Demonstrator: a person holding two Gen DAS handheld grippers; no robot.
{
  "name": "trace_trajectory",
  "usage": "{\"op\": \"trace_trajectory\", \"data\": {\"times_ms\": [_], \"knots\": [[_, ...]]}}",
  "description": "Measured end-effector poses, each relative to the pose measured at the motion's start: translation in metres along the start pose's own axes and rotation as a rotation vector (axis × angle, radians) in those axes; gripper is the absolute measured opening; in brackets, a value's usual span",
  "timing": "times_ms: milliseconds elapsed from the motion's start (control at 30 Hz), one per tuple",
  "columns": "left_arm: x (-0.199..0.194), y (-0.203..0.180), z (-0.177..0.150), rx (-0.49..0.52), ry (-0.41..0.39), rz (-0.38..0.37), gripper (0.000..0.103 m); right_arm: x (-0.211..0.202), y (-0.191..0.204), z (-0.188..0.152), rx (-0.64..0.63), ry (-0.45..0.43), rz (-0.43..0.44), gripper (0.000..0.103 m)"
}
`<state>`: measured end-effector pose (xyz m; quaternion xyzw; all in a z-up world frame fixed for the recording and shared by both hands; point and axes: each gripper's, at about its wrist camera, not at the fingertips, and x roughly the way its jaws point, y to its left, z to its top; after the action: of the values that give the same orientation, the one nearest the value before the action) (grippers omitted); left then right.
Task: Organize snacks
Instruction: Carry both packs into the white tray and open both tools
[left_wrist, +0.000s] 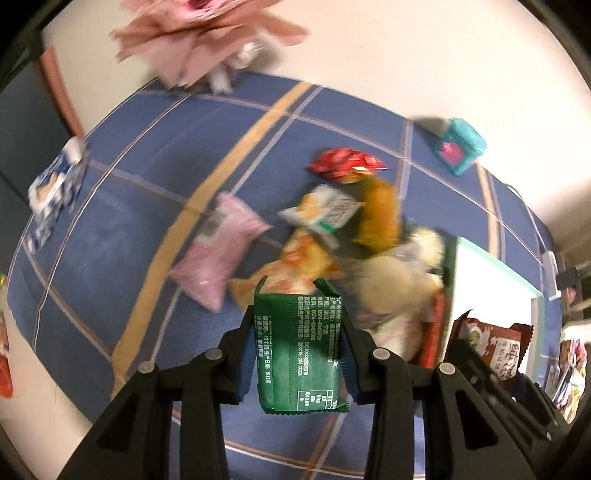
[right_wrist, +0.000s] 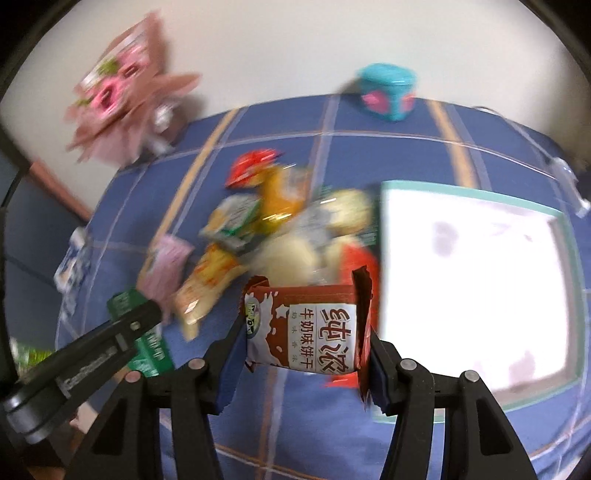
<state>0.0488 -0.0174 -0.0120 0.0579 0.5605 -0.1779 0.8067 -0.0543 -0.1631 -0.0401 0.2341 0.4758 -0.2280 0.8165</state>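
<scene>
My left gripper (left_wrist: 298, 343) is shut on a green snack packet (left_wrist: 299, 350), held above the blue checked tablecloth (left_wrist: 147, 166). My right gripper (right_wrist: 303, 332) is shut on a brown and white milk biscuit packet (right_wrist: 304, 328), next to a white tray with a green rim (right_wrist: 476, 280). That packet (left_wrist: 495, 350) and tray (left_wrist: 491, 280) show at the right of the left wrist view. The left gripper and green packet (right_wrist: 144, 332) show at the lower left of the right wrist view. A pile of loose snacks (left_wrist: 351, 236) lies ahead, with a pink packet (left_wrist: 221, 251) to its left.
A teal box (left_wrist: 460, 146) stands at the table's far edge, also in the right wrist view (right_wrist: 388, 92). A pink paper bouquet (left_wrist: 199, 40) stands at the far left. A blue and white carton (left_wrist: 55, 184) stands at the left edge. More packets lie at the far right (left_wrist: 569, 369).
</scene>
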Motion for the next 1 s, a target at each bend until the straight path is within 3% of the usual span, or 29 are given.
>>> {"op": "trace_trajectory", "data": {"times_ms": [367, 533, 733, 1000], "knots": [[0.007, -0.111, 0.003, 0.232, -0.047, -0.069, 0.041, -0.02, -0.117, 0.018, 0.294, -0.055, -0.116, 0.06], [0.012, -0.149, -0.003, 0.315, -0.063, -0.112, 0.041, -0.029, -0.157, 0.022, 0.372, -0.087, -0.165, 0.06], [0.028, -0.192, -0.007, 0.414, -0.088, -0.141, 0.041, -0.027, -0.186, 0.025, 0.405, -0.112, -0.19, 0.06], [0.04, -0.219, -0.01, 0.47, -0.102, -0.169, 0.041, -0.016, -0.207, 0.025, 0.441, -0.1, -0.212, 0.06]]}}
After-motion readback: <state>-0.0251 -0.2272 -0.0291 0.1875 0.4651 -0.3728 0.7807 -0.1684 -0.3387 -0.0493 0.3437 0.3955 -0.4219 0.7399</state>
